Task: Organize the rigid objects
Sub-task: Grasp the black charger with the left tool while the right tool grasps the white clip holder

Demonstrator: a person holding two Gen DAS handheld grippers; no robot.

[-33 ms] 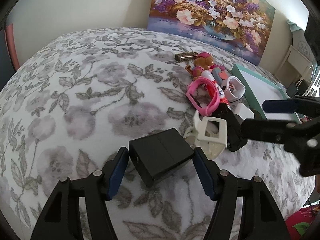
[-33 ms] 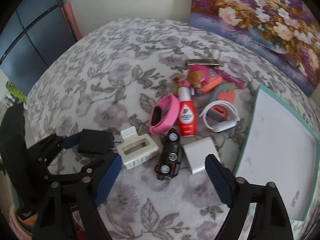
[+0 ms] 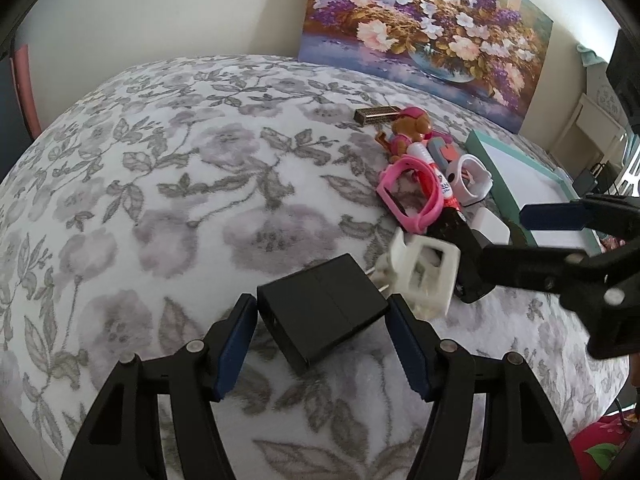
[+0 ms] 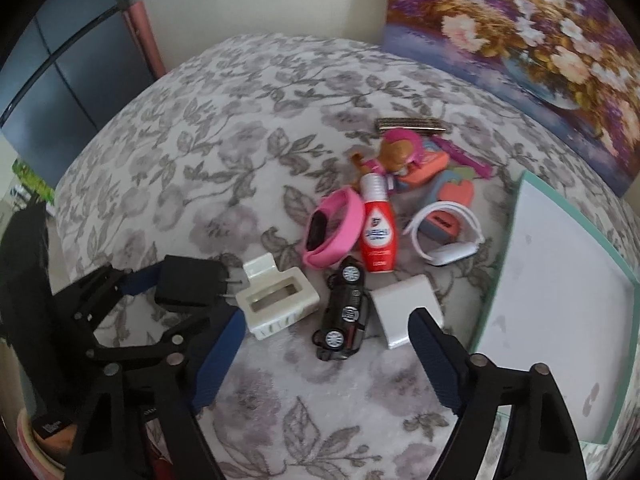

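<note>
Nothing has moved that we can see. Left gripper [image 3: 322,332] pads touch the one black plug adapter [image 3: 320,314] on the bedspread [image 3: 180,208]. Right gripper [image 4: 324,364] is closing, half-wide, around one toy car [image 4: 344,314] and one white charger [image 4: 404,308], untouched.

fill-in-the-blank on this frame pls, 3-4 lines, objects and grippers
1. The left gripper is shut on a black ____ with two metal prongs.
2. The toy car lies between the white holder and a white ____.
3. The red bottle lies beside a ____ wristband.
4. The right gripper has jaws closing, with ____ held between them.

Missing words: power adapter; charger block; pink; nothing
</note>
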